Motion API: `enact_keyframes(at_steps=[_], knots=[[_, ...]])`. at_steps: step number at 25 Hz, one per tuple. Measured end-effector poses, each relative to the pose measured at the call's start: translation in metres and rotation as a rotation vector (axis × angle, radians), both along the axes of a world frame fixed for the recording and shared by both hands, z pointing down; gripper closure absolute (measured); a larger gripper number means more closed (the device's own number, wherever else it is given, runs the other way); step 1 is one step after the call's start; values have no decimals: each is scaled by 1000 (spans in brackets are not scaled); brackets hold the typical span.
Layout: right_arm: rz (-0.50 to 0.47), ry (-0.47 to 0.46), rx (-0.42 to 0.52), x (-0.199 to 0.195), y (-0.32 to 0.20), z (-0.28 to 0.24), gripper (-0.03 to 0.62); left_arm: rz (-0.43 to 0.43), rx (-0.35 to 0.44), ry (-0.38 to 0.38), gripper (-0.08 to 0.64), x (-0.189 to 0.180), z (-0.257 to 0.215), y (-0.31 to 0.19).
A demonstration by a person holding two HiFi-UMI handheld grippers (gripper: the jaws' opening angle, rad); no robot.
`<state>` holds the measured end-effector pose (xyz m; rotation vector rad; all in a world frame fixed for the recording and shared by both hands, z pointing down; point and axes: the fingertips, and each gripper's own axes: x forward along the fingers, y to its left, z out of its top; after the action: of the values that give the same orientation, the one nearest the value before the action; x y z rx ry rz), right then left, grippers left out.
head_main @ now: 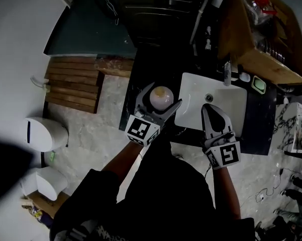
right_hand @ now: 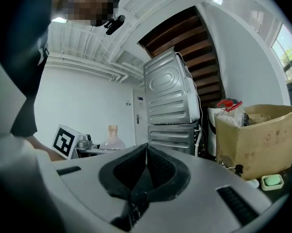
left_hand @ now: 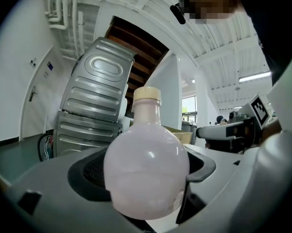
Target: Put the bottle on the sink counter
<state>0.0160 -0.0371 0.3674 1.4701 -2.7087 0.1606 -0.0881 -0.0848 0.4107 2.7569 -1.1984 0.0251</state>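
A round pale pink bottle with a cream cap sits upright between the jaws of my left gripper, which is shut on its belly. In the left gripper view the bottle fills the middle of the frame. It hangs over the dark sink counter, just left of the white basin. My right gripper is over the basin's front part with its jaws shut and nothing between them. From the right gripper view the bottle shows small at the left.
A faucet and a green soap dish stand behind the basin. A cardboard box sits at the back right, a metal washing machine behind the counter. A wooden slat mat and white toilet lie left.
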Motion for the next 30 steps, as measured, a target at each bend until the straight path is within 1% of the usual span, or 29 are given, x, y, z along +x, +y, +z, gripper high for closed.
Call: enact_keyframes(at_steps=[3, 6, 12, 15, 18, 21, 25, 28, 30], knots=[[32, 5, -14, 1, -19, 3, 552, -5, -16, 16, 163, -3, 6, -26], [63, 14, -22, 4, -35, 5, 552, 9, -22, 19, 163, -1, 14, -48], [105, 13, -22, 11, -71, 12, 552, 53, -40, 2, 163, 19, 42, -91], [114, 8, -27, 17, -83, 23, 552, 18, -47, -26, 163, 32, 62, -107], [107, 36, -32, 23, -96, 36, 552, -24, -68, -23, 163, 46, 77, -124], [98, 29, -45, 31, -112, 51, 552, -40, -84, -34, 163, 65, 97, -138], [71, 14, -95, 37, -128, 74, 552, -73, -115, -80, 163, 85, 124, -151], [59, 4, -112, 41, -140, 86, 552, -109, -129, -125, 163, 94, 142, -166], [61, -7, -122, 44, -145, 95, 552, -116, -133, -150, 163, 100, 154, -176]])
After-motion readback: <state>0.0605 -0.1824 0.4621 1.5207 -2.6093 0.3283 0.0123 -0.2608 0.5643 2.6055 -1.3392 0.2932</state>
